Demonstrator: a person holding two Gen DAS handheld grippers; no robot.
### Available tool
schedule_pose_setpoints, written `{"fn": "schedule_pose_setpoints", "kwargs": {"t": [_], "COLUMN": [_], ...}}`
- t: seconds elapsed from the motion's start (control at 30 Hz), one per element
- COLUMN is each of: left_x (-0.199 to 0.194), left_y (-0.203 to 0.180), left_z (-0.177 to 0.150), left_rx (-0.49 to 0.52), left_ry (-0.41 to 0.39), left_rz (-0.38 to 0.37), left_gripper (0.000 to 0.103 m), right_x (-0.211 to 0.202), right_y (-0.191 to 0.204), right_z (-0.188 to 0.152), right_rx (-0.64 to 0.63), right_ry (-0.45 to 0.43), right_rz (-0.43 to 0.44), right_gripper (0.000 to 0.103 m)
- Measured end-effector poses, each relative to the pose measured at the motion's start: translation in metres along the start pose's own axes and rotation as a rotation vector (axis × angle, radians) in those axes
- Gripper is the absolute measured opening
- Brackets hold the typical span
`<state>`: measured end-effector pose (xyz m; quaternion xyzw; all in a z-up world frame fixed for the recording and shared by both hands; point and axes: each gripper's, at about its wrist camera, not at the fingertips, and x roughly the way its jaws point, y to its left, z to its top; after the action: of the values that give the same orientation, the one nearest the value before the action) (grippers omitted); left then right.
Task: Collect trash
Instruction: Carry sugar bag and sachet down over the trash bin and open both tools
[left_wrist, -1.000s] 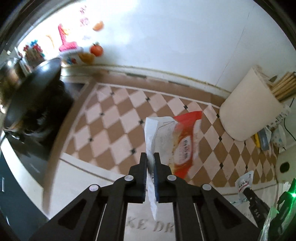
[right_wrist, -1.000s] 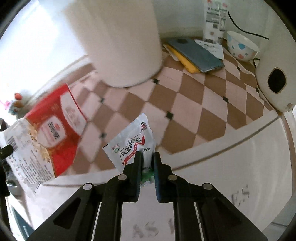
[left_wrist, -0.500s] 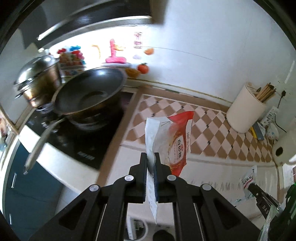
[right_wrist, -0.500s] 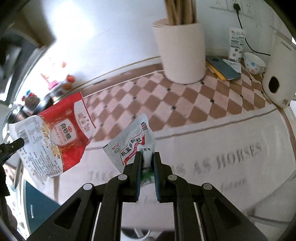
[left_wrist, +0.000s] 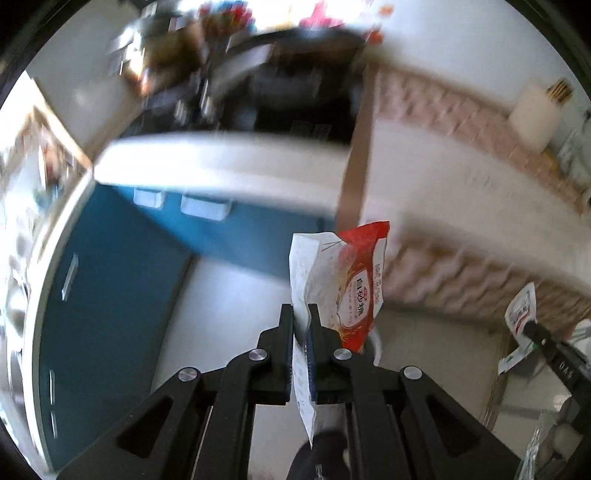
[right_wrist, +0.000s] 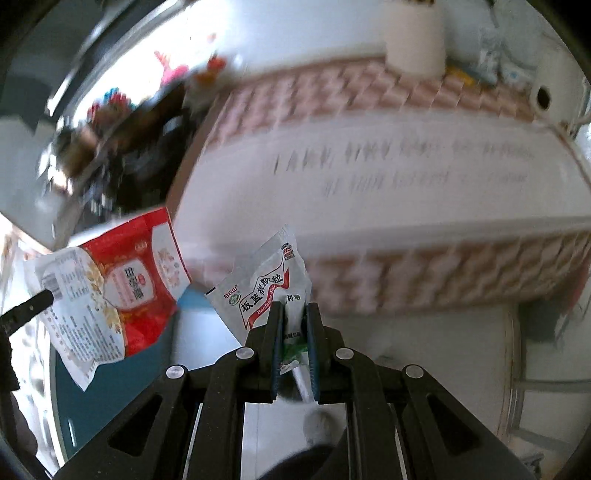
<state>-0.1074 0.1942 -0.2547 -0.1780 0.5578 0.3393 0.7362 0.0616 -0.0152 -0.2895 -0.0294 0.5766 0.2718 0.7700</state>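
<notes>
My left gripper (left_wrist: 301, 314) is shut on the edge of a red and white sugar bag (left_wrist: 347, 288), which hangs upright in the air in front of the counter. The same bag shows at the left of the right wrist view (right_wrist: 110, 291). My right gripper (right_wrist: 294, 314) is shut on a small white sachet with a red band and green print (right_wrist: 264, 288). That sachet also shows at the far right of the left wrist view (left_wrist: 519, 314). Both grippers are off the counter, over the floor.
A white countertop with a checkered cloth (right_wrist: 369, 99) lies ahead. A stove with dark pans (left_wrist: 288, 85) is at the back left. Blue cabinet fronts (left_wrist: 122, 280) stand below. A white utensil holder (right_wrist: 413, 40) stands at the wall. Light floor (left_wrist: 229, 314) is under the grippers.
Both grippers have pulled back and down from the counter with their wrappers still held. The counter edge, blue cabinets and floor have come into view.
</notes>
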Motion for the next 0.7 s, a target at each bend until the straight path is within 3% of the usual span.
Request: {"fn": "schedule_pose_setpoints", "kwargs": {"t": [0.23, 0.53, 0.7], "left_x": [0.157, 0.414, 0.511], "left_y": [0.003, -0.026, -0.046], "left_z": [-0.06, -0.108, -0.129], "left_rx": [-0.04, -0.065, -0.058], "left_ry": [0.248, 0.493, 0.599], "left_rz": [0.055, 0.086, 0.063], "left_gripper": [0.004, 0.004, 0.004], "right_x": [0.105, 0.319, 0.423], "right_y": [0.012, -0.02, -0.036], "right_z": [-0.077, -0.16, -0.187], "right_rx": [-0.088, -0.158, -0.177], "right_ry": [0.215, 0.408, 0.472], "right_rz": [-0.05, -0.103, -0.121], "right_gripper": [0.012, 0.012, 0.012]}}
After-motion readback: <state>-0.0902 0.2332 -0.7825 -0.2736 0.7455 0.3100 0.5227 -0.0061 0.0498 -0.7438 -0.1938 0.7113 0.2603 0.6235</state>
